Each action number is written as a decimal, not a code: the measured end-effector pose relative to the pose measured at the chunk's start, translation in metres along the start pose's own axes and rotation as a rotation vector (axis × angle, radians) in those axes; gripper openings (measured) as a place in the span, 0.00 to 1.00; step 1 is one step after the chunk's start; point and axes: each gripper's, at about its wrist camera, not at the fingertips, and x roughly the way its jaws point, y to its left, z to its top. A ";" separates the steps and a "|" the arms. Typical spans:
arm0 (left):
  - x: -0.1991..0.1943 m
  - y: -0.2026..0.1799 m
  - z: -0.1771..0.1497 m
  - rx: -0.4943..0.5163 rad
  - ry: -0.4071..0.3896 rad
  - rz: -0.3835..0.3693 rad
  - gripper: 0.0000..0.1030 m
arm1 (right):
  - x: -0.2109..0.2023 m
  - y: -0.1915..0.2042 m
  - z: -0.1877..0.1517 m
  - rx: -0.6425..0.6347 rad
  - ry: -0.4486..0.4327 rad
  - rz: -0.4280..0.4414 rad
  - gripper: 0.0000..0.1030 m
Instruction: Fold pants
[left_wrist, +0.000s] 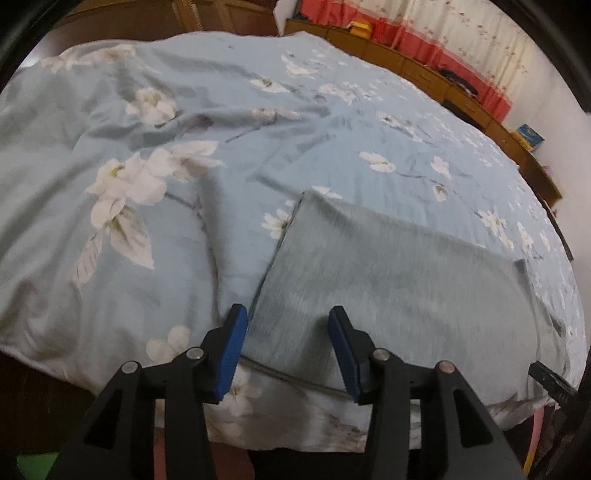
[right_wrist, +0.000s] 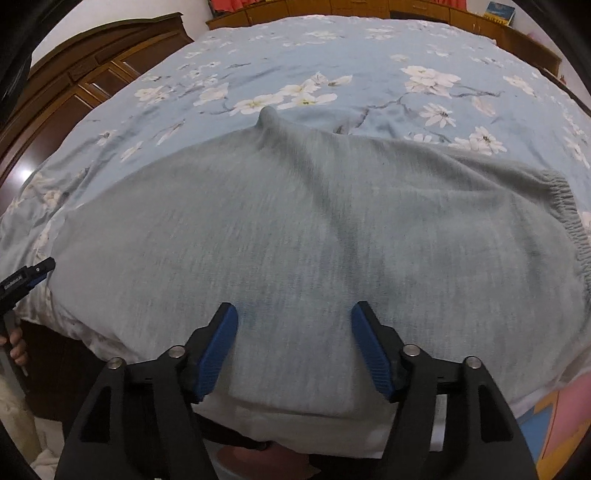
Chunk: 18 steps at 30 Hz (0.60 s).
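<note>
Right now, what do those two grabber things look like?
Each one is a black plastic claw. The left gripper and right gripper both have two fingers lined with ridged blue pads, joined by angled black arms with round silver rivets. The left one shows small white lettering on its side in the right camera.

1. The pants (right_wrist: 295, 229) lie flat on the bed (right_wrist: 280, 62), near its front edge.
2. In the right wrist view their waistband (right_wrist: 576, 229) is at the right end.
3. The right gripper (right_wrist: 294, 314) hangs over the near edge of the pants, its fingers (right_wrist: 218, 347) apart.
4. The left gripper (left_wrist: 288, 328) straddles their left edge.
5. A wardrobe (right_wrist: 74, 92) stands left of the bed; a low cabinet (left_wrist: 424, 70) runs behind it.
</note>
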 end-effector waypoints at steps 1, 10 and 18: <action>0.001 0.000 0.001 0.008 0.000 -0.003 0.47 | 0.001 0.000 0.001 0.002 0.005 -0.001 0.67; -0.001 -0.001 -0.006 -0.008 0.004 -0.141 0.15 | 0.003 0.004 0.002 -0.002 0.006 -0.013 0.72; 0.006 -0.004 -0.011 -0.023 -0.028 -0.077 0.30 | 0.005 0.009 0.002 -0.028 0.003 -0.026 0.76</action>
